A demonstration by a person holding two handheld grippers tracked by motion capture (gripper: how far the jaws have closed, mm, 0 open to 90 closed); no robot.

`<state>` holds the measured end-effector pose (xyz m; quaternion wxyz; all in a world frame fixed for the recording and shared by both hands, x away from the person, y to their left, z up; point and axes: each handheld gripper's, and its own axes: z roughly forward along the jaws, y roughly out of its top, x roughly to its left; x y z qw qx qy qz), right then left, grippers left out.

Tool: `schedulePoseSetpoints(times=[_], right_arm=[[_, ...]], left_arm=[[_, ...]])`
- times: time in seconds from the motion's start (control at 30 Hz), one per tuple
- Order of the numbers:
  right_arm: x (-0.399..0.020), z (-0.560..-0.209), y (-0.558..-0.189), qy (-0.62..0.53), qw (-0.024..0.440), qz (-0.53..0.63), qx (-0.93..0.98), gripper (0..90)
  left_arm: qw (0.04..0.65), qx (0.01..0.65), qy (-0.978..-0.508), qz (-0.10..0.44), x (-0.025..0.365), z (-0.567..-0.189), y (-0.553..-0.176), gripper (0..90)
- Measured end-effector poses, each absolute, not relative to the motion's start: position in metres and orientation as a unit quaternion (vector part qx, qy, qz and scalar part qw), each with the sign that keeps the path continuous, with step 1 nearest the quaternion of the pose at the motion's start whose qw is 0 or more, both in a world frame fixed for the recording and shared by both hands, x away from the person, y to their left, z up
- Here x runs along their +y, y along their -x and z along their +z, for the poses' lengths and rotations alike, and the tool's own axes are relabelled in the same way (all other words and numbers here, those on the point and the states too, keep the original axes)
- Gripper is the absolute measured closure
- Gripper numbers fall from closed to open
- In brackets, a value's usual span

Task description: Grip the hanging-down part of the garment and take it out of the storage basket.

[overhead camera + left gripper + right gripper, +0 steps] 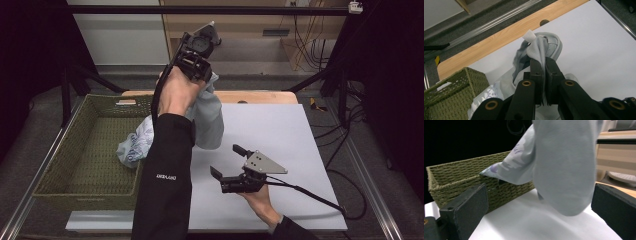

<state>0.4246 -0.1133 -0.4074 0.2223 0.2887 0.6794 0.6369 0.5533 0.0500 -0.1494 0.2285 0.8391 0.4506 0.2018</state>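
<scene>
A pale grey garment point(207, 117) with a printed pattern hangs in the air, held high by my left gripper point(210, 75). In the left gripper view the jaws are shut on the garment's point(541, 50) collar edge, where a white label point(529, 35) sticks up. Part of the cloth point(135, 142) drapes over the right rim of the green woven basket point(87, 165). My right gripper point(227, 161) rests low over the white sheet point(280, 135), open, jaws spread wide and pointing at the hanging garment point(564, 167). Nothing sits between its fingers point(466, 207).
The woven basket point(454, 180) stands at the table's left, with a small tag point(126, 102) on its far rim. Wooden table edge point(499, 37) runs along the back. A cable point(310, 195) trails from the right gripper across the sheet. Metal rails frame the table sides.
</scene>
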Motion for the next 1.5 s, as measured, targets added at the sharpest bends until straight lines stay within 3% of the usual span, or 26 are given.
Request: schedulePoseSetpoints(times=[1.5], right_arm=[[-0.027, -0.420, -0.461, -0.287, 0.190, 0.622, 0.703, 3.3]], left_arm=[[0.236, 0.447, -0.838, 0.207, 0.045, -0.146, -0.552, 85.4]])
